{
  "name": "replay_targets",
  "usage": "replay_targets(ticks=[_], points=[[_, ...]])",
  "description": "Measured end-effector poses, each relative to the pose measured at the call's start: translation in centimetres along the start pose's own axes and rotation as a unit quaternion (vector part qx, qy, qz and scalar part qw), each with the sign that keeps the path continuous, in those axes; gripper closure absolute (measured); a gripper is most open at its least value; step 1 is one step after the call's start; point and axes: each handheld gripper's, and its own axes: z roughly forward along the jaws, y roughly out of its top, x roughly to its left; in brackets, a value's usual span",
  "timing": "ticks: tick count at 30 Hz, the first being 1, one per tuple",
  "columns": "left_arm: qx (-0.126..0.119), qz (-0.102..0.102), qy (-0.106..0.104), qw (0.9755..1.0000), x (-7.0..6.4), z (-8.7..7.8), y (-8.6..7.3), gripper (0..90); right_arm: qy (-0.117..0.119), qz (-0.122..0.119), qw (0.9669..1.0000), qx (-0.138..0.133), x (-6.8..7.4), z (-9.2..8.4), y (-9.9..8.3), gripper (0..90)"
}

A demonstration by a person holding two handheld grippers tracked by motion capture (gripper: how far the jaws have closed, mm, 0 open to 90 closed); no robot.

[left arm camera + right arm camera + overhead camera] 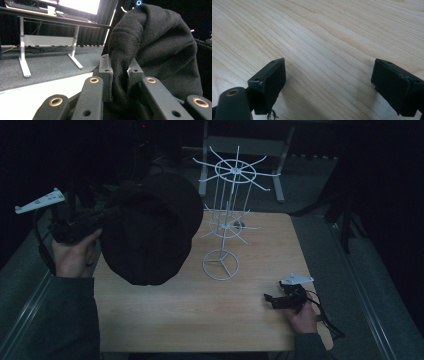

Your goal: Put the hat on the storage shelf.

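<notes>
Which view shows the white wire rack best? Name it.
The high view: the white wire rack stands whole on the table, its round base and spoked tiers visible. The left gripper view gives a white bit past the black hat, perhaps the rack.

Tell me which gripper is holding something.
The left gripper: its jaws pinch the black hat. The right gripper stands open over the bare table.

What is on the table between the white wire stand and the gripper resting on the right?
Nothing: in the high view, bare wooden table lies between the white wire stand and the right hand-held gripper.
</notes>
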Motion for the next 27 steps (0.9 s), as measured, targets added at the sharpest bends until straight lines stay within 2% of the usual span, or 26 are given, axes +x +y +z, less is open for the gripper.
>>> replay_targets(ticks=[17,27], points=[[-0.021,-0.003,-0.022,0.9995,-0.4,0.1,1.1,79.8,0.0,0.001,1.0,0.0,0.0,0.0,0.0,12.3],[-0.029,-0.013,-0.038,0.9988,-0.5,1.2,2.1,79.8,-0.001,0.002,1.0,0.0,0.0,0.0,0.0,12.3]])
